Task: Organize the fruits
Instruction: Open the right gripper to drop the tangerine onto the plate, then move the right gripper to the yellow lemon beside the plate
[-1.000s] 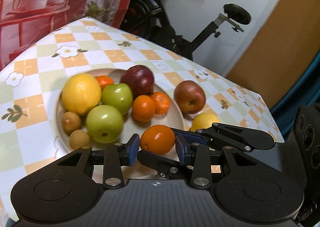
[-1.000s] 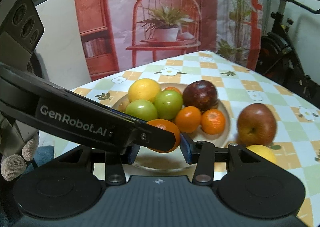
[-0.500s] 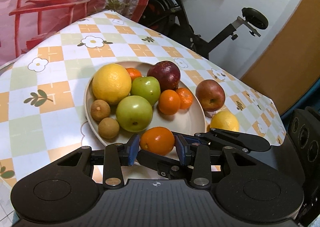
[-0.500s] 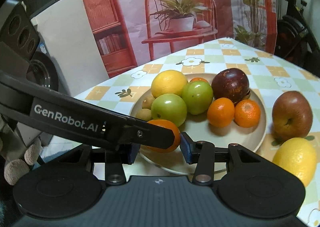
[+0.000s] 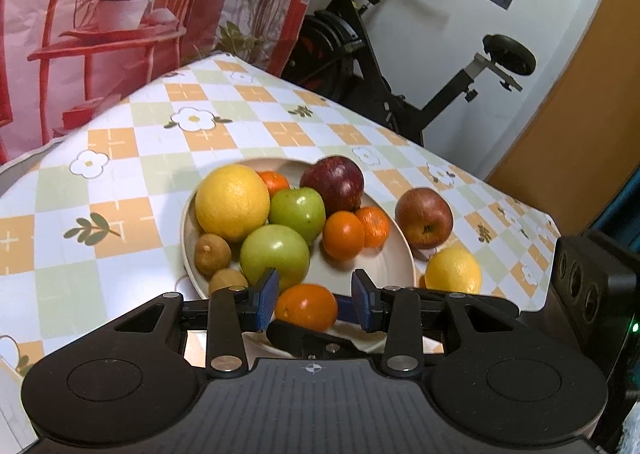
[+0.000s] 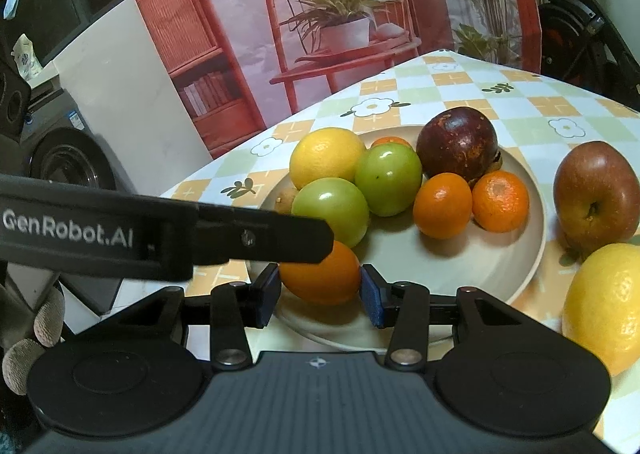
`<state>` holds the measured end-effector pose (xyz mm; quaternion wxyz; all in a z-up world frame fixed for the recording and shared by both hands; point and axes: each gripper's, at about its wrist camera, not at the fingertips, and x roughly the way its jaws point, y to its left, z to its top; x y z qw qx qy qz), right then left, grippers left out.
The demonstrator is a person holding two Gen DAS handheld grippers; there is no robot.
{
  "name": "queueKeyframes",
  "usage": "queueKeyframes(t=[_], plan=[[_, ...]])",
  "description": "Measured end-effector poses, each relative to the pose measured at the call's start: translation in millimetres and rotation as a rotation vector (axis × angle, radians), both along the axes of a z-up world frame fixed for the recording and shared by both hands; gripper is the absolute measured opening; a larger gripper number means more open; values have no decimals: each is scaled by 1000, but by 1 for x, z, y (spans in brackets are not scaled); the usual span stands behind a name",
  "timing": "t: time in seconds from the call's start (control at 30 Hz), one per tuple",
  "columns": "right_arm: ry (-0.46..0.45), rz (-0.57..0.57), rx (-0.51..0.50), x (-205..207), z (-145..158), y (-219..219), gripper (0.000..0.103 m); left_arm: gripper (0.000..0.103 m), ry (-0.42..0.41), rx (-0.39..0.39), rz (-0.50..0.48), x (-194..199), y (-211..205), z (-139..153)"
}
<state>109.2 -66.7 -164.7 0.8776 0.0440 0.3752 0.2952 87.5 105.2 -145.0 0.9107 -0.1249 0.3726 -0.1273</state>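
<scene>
Nearest the camera, the right tool (image 6: 320, 294) is closed on the orange (image 6: 320, 272), a blue pad against each flank. The left tool (image 5: 312, 304) straddles the same fruit. One pad sits at its edge and a gap shows at the other, so whether the left tool presses cannot be told.

The orange is at the near rim of the plate (image 6: 536, 238); whether it rests there or is lifted is unclear. It is round, bright orange, finely dimpled and a little glossy. It is probably moderately heavy and firm with slight give in the peel. The curved skin could roll or slip between flat pads, so a hold across the widest part with modest pressure suits it.

Farther in, the plate holds green apples, mandarins, a large yellow citrus and a dark red fruit. A red apple (image 6: 596, 197) and a lemon (image 6: 604, 302) lie on the bench (image 6: 460, 93) beside it.
</scene>
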Motion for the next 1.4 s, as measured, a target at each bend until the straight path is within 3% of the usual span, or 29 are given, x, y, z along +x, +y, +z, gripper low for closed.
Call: queueKeyframes(t=[0.33, 0.43, 0.67, 1.0, 1.1, 1.17, 1.4], plan=[[-41, 15, -52, -1, 2, 11, 47, 41, -13, -3, 33, 1, 6, 3], [-61, 3, -67, -5, 4, 10, 56, 41, -19, -5, 41, 1, 7, 4], [-150, 0, -99, -23, 17, 0, 57, 41, -45, -2, 43, 0, 5, 11], [-319, -196, -101, -59, 37, -59, 61, 43, -70, 36, -13, 4, -16, 17], [-372, -273, -126, -65, 39, -74, 69, 43, -70, 46, -49, 6, -25, 18], [-354, -308, -121, -61, 36, -85, 77, 43, -67, 48, -77, 9, -31, 18], [-257, -379, -81, -46, 18, -111, 77, 49, -55, 51, -165, 19, -58, 18]])
